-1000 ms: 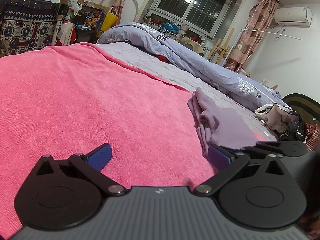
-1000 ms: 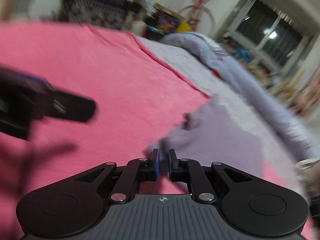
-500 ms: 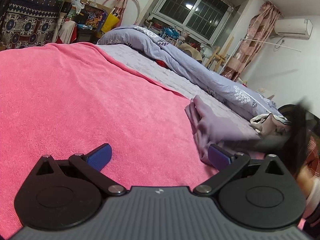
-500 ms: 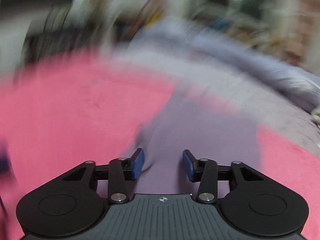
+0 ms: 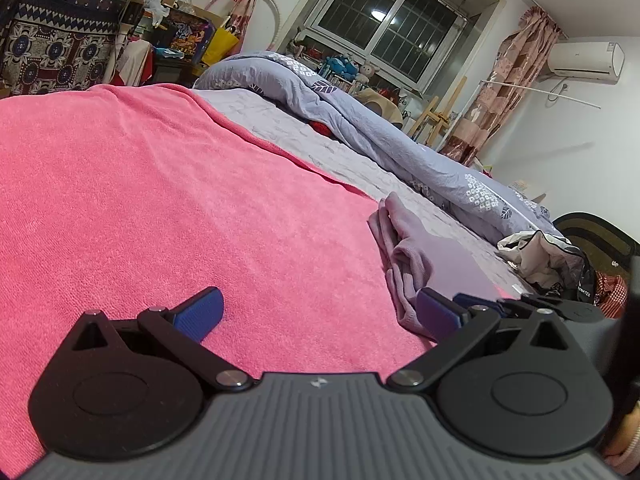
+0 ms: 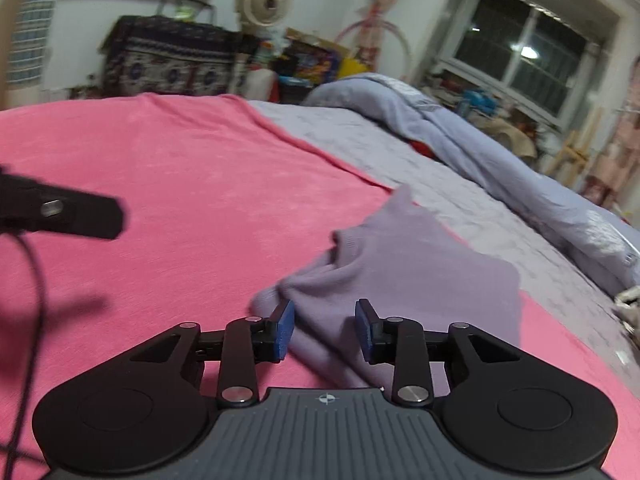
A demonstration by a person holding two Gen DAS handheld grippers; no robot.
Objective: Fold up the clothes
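A folded lilac garment (image 6: 420,264) lies at the right edge of the pink towel (image 6: 180,168), partly over the grey sheet. My right gripper (image 6: 325,330) hovers at its near fold. Its jaws are opening, the cloth lies below and between the blue pads (image 6: 284,330), and neither pad presses on it. My left gripper (image 5: 318,312) stands wide open low over the pink towel (image 5: 160,200), with nothing between its fingers. From there the garment (image 5: 432,256) sits just beyond its right finger. The left gripper's finger (image 6: 80,216) shows at the left of the right wrist view.
A rumpled blue-grey duvet (image 5: 380,128) runs along the far side of the bed. A heap of other clothes (image 5: 540,256) lies at the right. A black cable (image 6: 36,300) hangs at the left. Furniture, a fan and a window stand behind the bed.
The right gripper's jaws have parted from almost shut to open, and its view swung across the garment and settled. The left gripper has stayed wide open in place.
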